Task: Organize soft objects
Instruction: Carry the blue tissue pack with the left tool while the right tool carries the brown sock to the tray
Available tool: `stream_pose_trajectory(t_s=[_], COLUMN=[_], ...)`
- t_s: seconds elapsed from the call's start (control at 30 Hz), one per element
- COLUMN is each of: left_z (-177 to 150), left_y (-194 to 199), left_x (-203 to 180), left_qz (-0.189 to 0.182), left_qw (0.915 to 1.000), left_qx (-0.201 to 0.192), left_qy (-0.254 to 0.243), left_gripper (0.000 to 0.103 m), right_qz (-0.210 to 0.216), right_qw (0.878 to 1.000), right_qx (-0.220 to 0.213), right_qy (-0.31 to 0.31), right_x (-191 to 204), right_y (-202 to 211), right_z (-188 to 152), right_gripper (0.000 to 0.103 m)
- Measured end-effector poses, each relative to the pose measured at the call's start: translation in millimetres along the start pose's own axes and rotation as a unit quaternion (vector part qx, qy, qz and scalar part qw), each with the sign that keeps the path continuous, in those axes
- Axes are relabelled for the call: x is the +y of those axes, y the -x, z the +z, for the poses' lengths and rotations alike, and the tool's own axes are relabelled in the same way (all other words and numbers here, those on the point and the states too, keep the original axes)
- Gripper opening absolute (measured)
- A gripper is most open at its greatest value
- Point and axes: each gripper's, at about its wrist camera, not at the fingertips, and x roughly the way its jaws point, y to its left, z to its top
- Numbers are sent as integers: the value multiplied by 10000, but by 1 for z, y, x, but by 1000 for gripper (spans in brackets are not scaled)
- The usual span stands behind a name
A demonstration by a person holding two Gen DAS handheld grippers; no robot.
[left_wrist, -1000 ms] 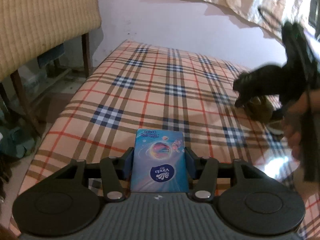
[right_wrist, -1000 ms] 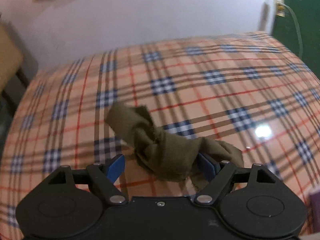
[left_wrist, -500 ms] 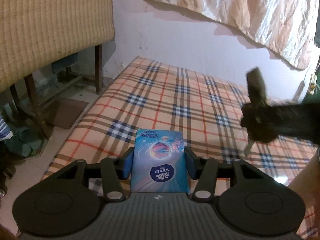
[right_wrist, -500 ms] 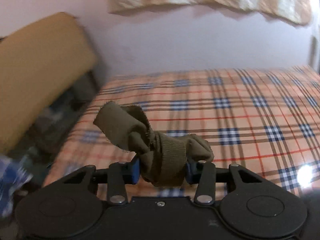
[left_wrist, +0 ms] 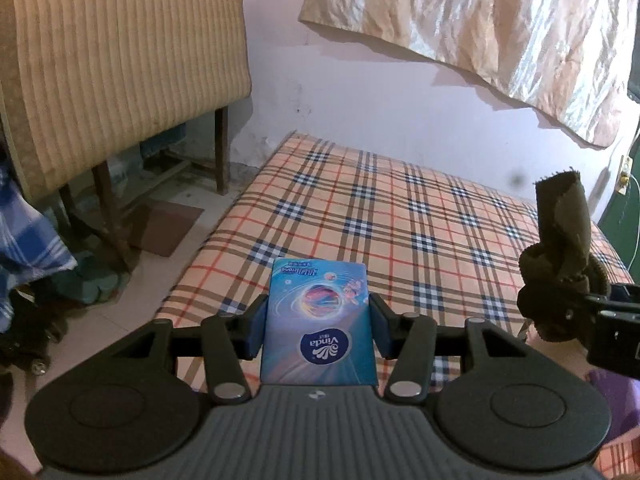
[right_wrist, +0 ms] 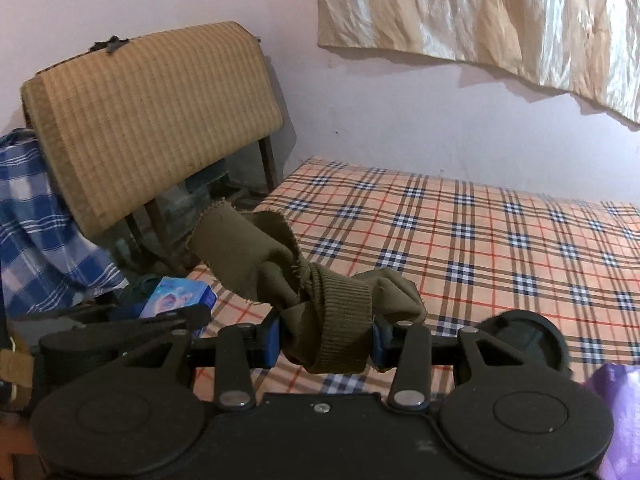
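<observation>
Plaid bed (left_wrist: 400,216) lying bare, both soft things lifted: tissue pack (left_wrist: 318,324) clamped in left hand-held gripper (left_wrist: 318,330), knotted olive cloth (right_wrist: 320,304) clamped in right hand-held gripper (right_wrist: 325,340); placing seemingly left.

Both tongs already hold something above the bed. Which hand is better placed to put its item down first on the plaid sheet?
Probably the right. Its tongs grip the knotted olive cloth with open plaid sheet directly ahead. The left tongs, holding the Vinda tissue pack, sit at the bed's near corner beside the floor.
</observation>
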Motion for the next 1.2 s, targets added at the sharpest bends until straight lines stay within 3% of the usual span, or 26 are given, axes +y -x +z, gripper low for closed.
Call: stream_pose_trajectory(t_s=[0.23,0.6,1.2], left_z=[-4,-10,-23], left_y=[28,58,73], left_x=[-16,-42,-89], left_qz=[81,-96,-419], left_qw=[9999,9996,9980], left_qx=[-21,-133,-110], left_qy=[-139,-248,-464], left_gripper=[53,53,53], right_qz=[-34,-48,-166], right_qw=[9999,9995,9991], right_qx=[-127,-313,-393], right_qy=[27,64,34], right_x=[-8,-23,-45], right_y=[43,91,124], right_z=[-10,-24,-36], right_gripper=[50,50,50])
